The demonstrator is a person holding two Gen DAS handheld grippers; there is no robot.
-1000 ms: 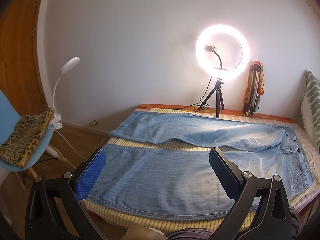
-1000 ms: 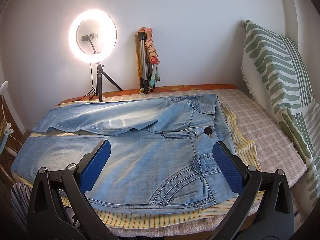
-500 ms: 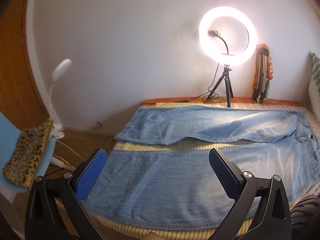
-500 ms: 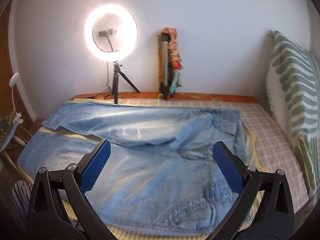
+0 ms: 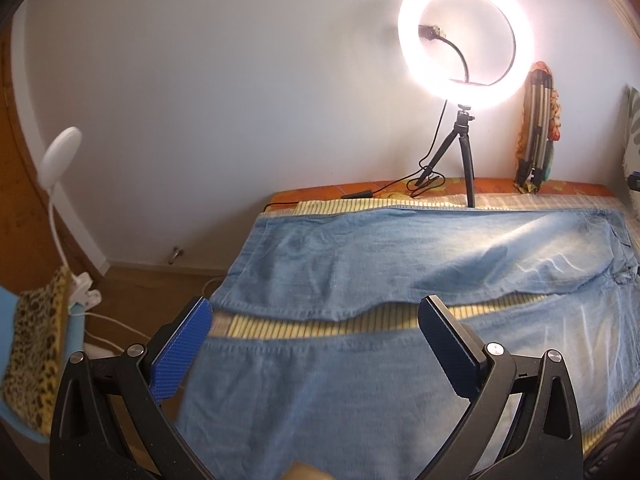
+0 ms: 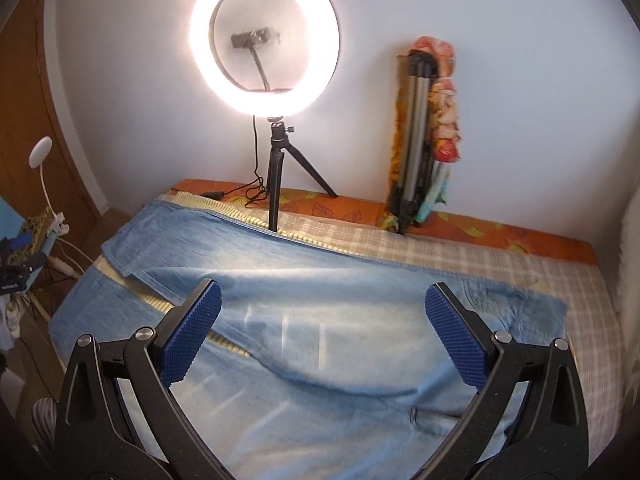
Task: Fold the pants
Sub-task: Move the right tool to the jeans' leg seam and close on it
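At the far left we saw a clip lamp [image 5: 60, 152] beside a chair draped in a leopard cloth [image 5: 34, 356], well apart from the work. Our left gripper [image 5: 312, 340] hung over the cuff end of the jeans [image 5: 360, 392], its blue pads [image 5: 180, 352] spread wide and holding nothing. We judged it sat there because the leg ends are the natural place to take hold for a first fold.

The jeans lay flat on the bed, both legs stretched out side by side toward the left. A narrow strip of the striped mat [image 5: 304, 326] showed between the legs, so they were apart and not yet laid one over the other. The waist lay to the right, near the checked sheet [image 6: 440, 244].

Behind the far leg a ring light [image 5: 466, 40] stood on its small tripod at the bed's back edge, lighting the cloth from the wall side. A folded tripod [image 6: 416, 140] leaned against the wall further right.

Our right gripper [image 6: 320, 332] hovered over the seat and upper legs, jaws also spread wide and empty. We took both tools to be poised above the denim, one near each end, so that a leg could be lifted evenly along its length. No fold had been made yet.
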